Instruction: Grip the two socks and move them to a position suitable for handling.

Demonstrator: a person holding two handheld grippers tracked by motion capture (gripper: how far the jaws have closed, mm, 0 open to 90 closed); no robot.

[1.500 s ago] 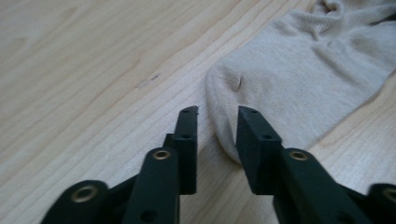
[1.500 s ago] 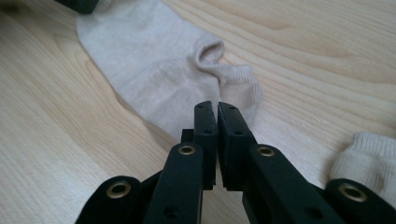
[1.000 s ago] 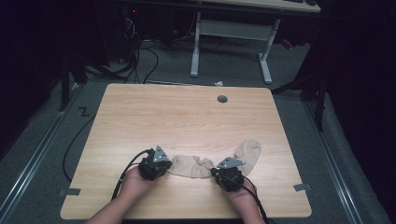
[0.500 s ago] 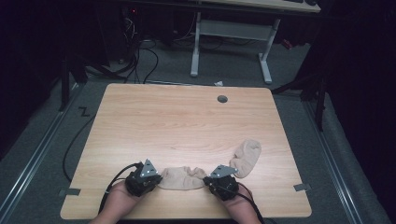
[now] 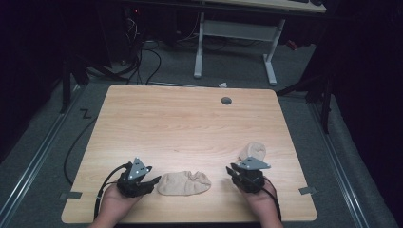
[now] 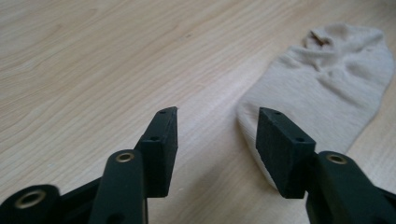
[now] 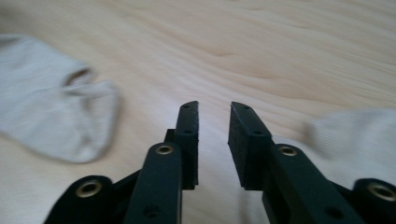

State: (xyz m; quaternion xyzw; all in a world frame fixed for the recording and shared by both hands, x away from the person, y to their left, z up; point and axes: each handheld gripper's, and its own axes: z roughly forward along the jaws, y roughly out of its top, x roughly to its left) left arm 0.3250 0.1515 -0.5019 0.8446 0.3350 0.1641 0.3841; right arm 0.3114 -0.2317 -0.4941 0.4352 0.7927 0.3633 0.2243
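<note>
**Both tools let go of the beige socks**

A beige sock lies flat near the counter's near edge, long axis left to right. A second sock sits bunched at the right. The left tool and right tool have just been opening; both are released, nothing between their jaws.

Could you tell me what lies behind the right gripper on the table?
A beige sock lies just behind the right gripper. Its far, rounded end shows; the gripper covers its near part, so I cannot tell how that lies.
</note>
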